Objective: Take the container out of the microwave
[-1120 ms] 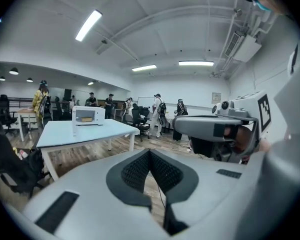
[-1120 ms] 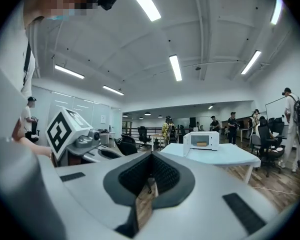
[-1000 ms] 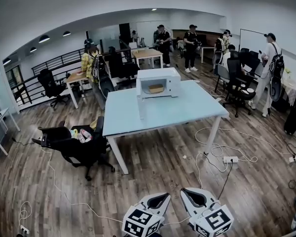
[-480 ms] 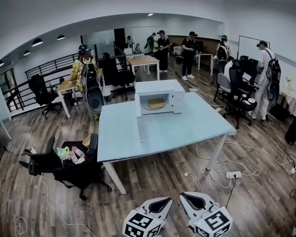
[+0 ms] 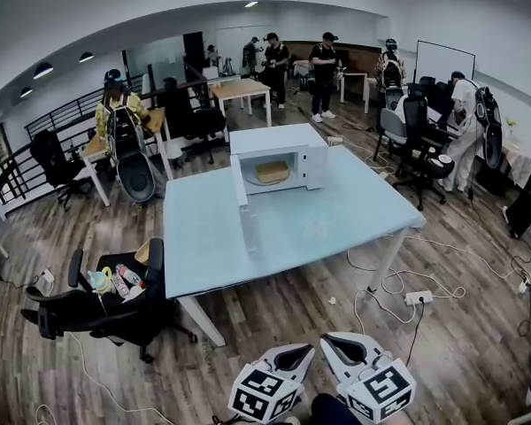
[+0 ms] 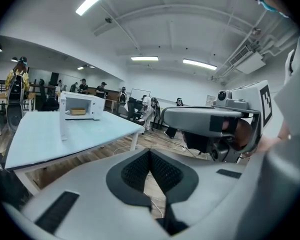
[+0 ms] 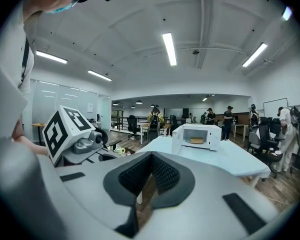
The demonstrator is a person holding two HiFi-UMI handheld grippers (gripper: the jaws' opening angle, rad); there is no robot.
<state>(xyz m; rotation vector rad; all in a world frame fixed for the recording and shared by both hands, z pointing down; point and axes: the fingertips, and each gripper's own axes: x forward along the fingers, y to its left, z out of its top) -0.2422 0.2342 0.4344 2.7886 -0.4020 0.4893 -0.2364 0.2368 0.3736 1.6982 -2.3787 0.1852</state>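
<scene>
Ahead, container (image 5: 272, 172) lengthwise across microwave (image 5: 274, 138) mouth; left claw (image 6: 150, 151), right claw (image 7: 151, 155) closed, empty.

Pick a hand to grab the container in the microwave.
Right, marginally: the open door stands left of the container, so the right gripper has the clearer line in. Both shut, far off.

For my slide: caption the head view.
Left gripper and right gripper, both shut, face a table with an open microwave, container inside.

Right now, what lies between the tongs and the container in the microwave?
In the head view: wooden floor, then the pale blue table. The microwave door stands open.
</scene>
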